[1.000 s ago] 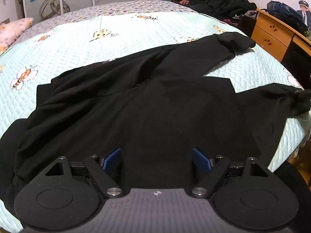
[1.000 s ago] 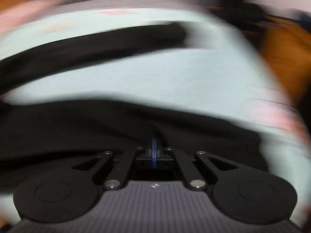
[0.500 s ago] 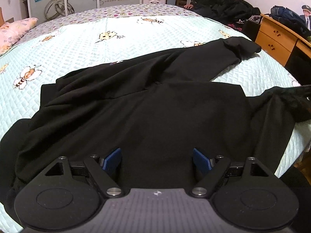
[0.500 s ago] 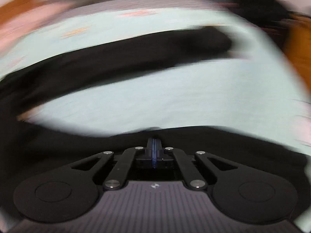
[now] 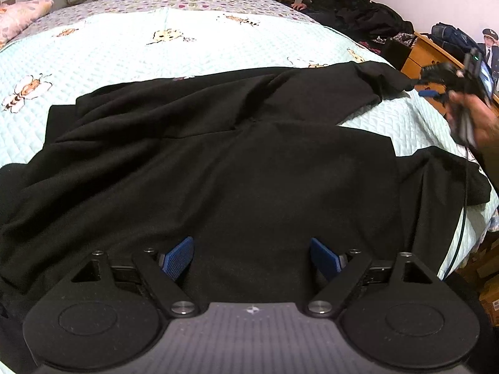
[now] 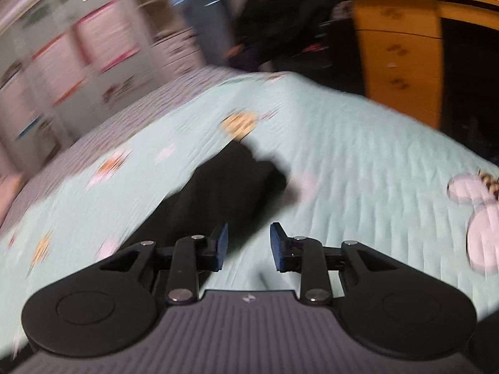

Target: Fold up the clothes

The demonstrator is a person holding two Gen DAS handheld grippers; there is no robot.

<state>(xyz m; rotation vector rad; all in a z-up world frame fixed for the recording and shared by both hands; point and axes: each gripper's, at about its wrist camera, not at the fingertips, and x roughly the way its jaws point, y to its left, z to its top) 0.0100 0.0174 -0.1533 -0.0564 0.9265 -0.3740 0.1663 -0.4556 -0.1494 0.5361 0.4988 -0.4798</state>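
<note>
Right gripper (image 6: 246, 246), clamped shut a second ago, now has fingers parted above the black garment's sleeve (image 6: 224, 187); left gripper (image 5: 251, 257) fingers stay open over the garment (image 5: 249, 171).

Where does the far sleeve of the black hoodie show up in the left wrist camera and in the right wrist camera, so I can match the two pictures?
Left wrist view: the sleeve runs toward the upper right, its cuff ending near the right gripper.
Right wrist view: the sleeve, blurred, lies centre-left, its cuff just beyond the open blue pads.
Shared landmark: the wooden dresser, upper right in both.
</note>
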